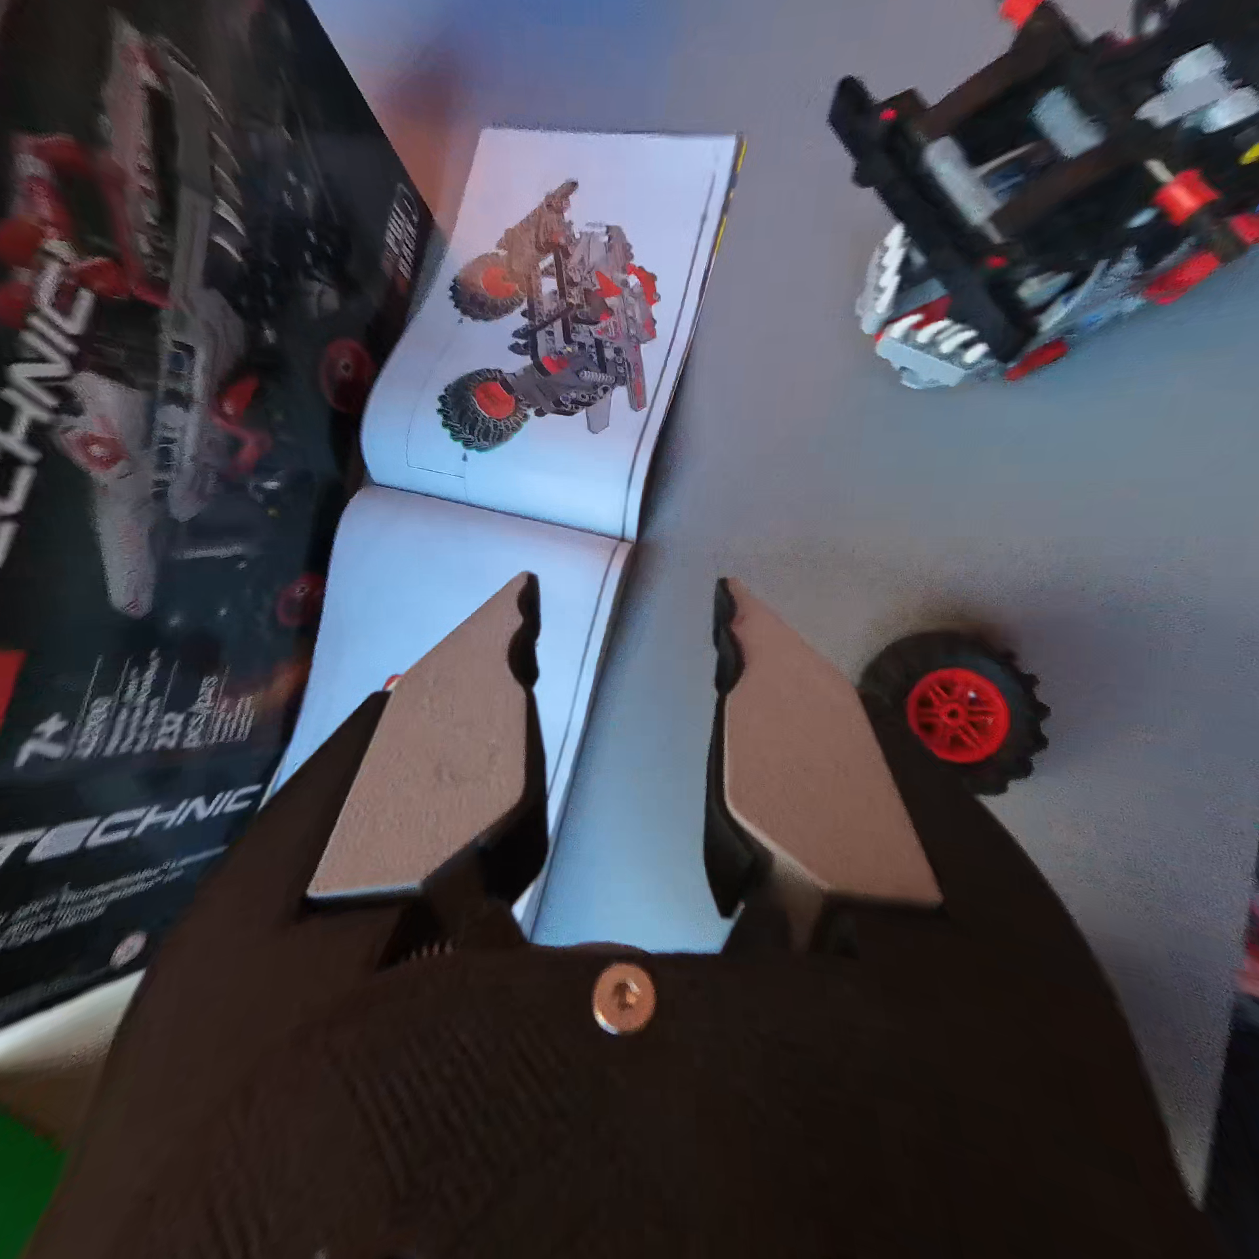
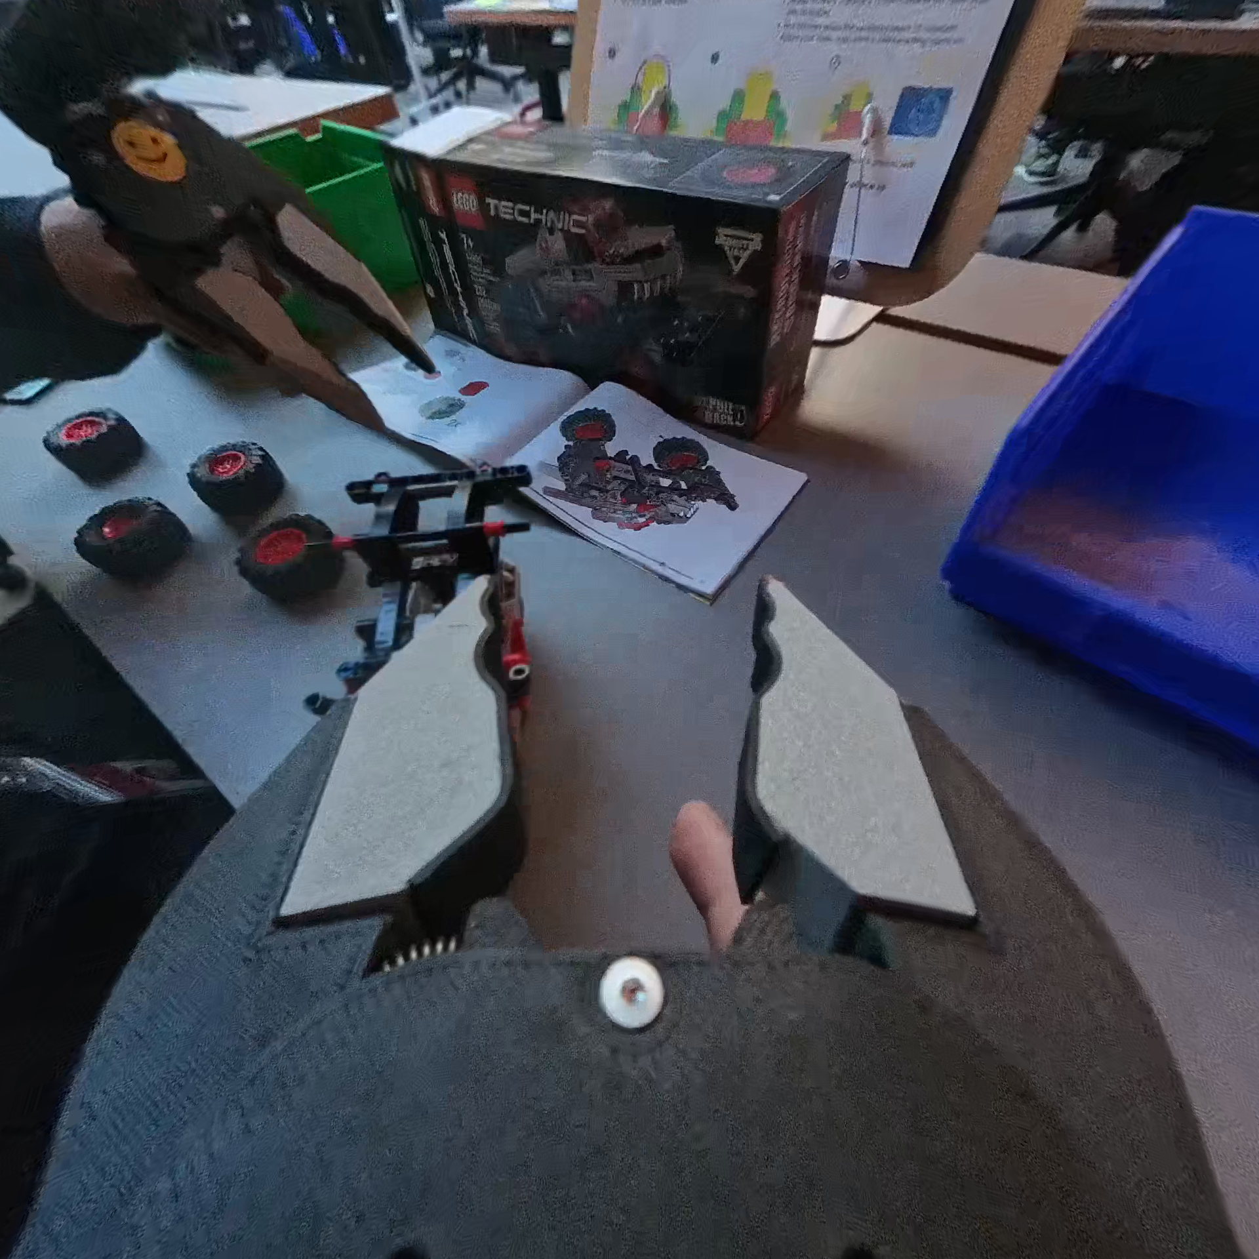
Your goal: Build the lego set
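Grey tabletop (image 2: 886, 477) carries everything here. Largest is the blue bin (image 2: 1124, 490) at three o'clock in the right wrist view, then the dark set box (image 2: 613, 272) at twelve, the open instruction booklet (image 2: 654, 504) just in front of it, the wheel-less truck chassis (image 2: 422, 545) at ten o'clock, and four loose wheels (image 2: 235, 477) at nine. One bin, one box, one booklet, one chassis, four wheels; a green bin (image 2: 340, 184) sits behind the box. The left gripper (image 1: 627, 633) hovers over the booklet's edge, jaws wide and empty, with one wheel (image 1: 957, 712) at four o'clock in its view. The right gripper (image 2: 630, 633) is likewise spread wide, holding nothing, above bare table beside the chassis. Judged risk: a round wheel may roll or squirt out of a pinch, and pressing it onto an axle could shove the unbraced chassis sideways unless the other gripper steadies it.
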Tool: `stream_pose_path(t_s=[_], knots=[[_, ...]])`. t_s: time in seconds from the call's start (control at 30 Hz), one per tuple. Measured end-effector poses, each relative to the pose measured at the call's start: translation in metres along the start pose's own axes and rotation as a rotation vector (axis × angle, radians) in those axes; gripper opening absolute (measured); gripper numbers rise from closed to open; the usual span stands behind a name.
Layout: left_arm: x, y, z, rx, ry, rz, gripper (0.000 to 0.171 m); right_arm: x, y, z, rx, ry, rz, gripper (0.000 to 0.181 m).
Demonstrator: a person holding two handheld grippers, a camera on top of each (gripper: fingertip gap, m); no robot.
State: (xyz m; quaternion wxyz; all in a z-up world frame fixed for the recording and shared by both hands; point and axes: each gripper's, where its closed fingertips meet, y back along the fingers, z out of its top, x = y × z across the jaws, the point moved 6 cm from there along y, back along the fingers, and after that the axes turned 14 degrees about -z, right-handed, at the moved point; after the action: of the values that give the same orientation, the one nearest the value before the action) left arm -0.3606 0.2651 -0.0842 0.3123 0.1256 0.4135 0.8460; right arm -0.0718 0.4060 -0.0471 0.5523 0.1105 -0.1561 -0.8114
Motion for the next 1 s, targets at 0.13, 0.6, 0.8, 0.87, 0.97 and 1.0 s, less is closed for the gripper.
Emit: stream_pose_path(t_s=[0.13,0.6,0.8,0.87,0.97,1.0], knots=[[0.0,-0.004,0.0,0.08,0.052,-0.159,0.049,-0.007,-0.064,0.016,0.084,0.116,0.084,0.069],[-0.095,-0.038,-0.051,0.205,-0.057,-0.202,0.059,0.005,-0.177,0.015,0.011,0.255,0.321,0.061],[-0.086,0.01,-0.028,-0.343,0.224,-0.318,0.058,0.008,-0.175,0.011,-0.005,0.215,0.334,0.058],[-0.075,0.06,-0.008,-0.884,0.49,-0.609,0.058,0.008,-0.173,0.012,-0.022,0.223,0.32,0.056],[-0.053,0.107,-0.016,-1.557,0.839,-1.07,0.057,0.009,-0.174,0.009,-0.015,0.214,0.311,0.057],[-0.054,0.1,-0.019,-1.572,0.897,-1.066,0.057,0.008,-0.175,0.007,-0.011,0.214,0.304,0.057]])
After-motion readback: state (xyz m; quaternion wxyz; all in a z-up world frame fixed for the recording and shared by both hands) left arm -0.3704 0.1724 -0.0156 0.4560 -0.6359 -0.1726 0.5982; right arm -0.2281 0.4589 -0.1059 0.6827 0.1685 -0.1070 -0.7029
